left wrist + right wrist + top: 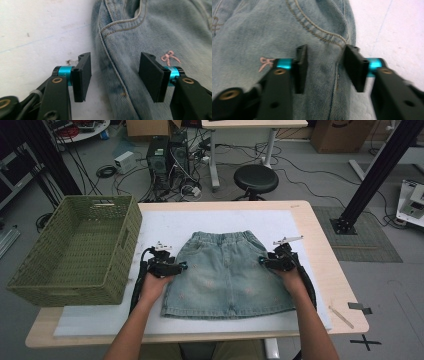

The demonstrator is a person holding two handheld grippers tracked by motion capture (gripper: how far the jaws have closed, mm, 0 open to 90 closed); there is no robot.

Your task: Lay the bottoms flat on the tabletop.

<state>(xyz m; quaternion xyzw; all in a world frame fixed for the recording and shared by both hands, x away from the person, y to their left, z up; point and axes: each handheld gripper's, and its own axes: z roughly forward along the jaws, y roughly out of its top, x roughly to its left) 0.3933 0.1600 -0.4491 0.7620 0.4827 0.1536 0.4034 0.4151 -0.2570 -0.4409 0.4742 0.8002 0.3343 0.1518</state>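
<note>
Here each hand-held gripper, left [183,266] and right [262,261], straddles a skirt [227,272] side seam, unclamped.

Denim skirt [227,272] lies flat — left gripper [184,266] and right gripper [261,261] flanking it.

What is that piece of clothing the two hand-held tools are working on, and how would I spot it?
Start at the wooden table with its white mat. In the mat's middle, right of the green woven plastic basket, lies a small faded blue denim skirt, spread flat. It has an elastic waistband, curved pocket seams and tiny pink embroidered bows, and it is the only garment there.
</note>
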